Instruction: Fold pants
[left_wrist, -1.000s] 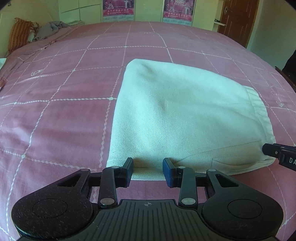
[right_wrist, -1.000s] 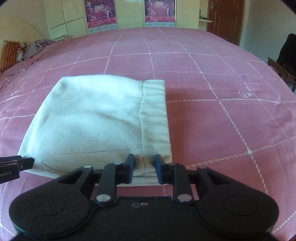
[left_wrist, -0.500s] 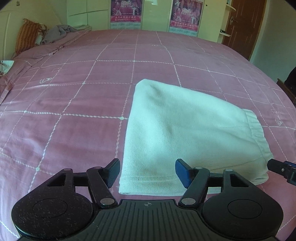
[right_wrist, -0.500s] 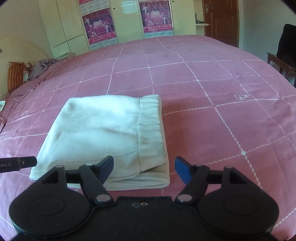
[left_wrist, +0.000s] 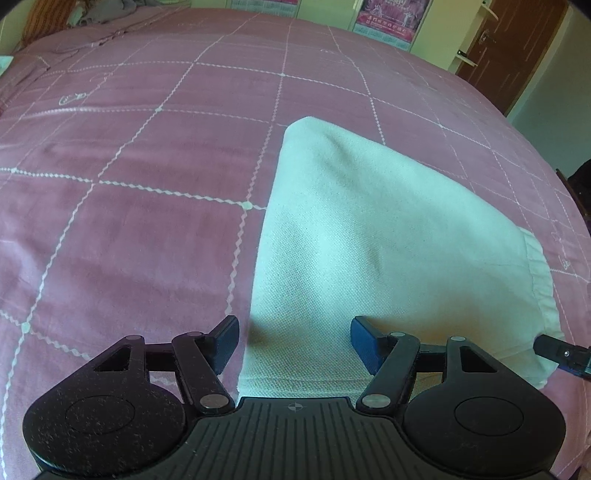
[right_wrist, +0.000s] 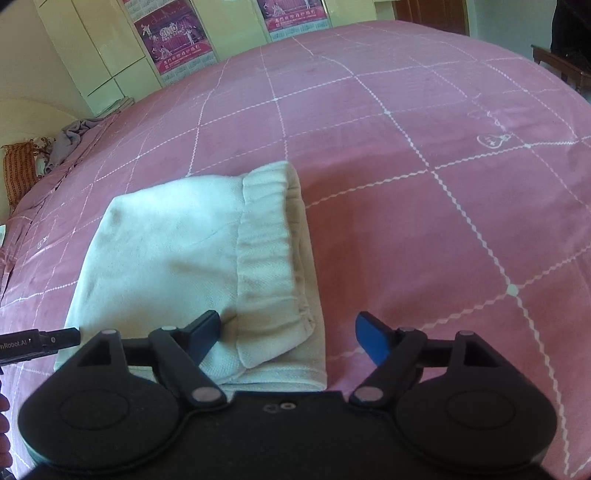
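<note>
Left gripper (left_wrist: 291, 341): we see it at the bottom centre of the left wrist view, its blue-tipped fingers (left_wrist: 223, 341) spread wide apart and holding nothing; the left finger sits over the bedspread, the right one over the cloth.
Pants (left_wrist: 373, 243): we find them folded into a compact cream bundle, lying flat from the centre to the lower right of the left wrist view; the near edge runs under the gap between the spread fingers.
Waistband (right_wrist: 269, 251): in the right wrist view we see the ribbed band lying on top along the bundle's right side, in the centre of the frame.
Right gripper (right_wrist: 288, 334): at the bottom centre of its own view, fingers wide apart, gripping nothing; the left finger is over the near corner of the pants, the right finger over bare bedspread.
Bedspread (right_wrist: 424, 221): pink with a white stitched grid, it fills most of both views and carries the pants.
Posters (right_wrist: 173, 35): two magenta sheets hang on pale cupboard doors at the top of the right wrist view.
Door (left_wrist: 513, 48): dark brown, at the upper right of the left wrist view.
Pillow (right_wrist: 18, 168): orange patterned, at the far left edge of the right wrist view.
</note>
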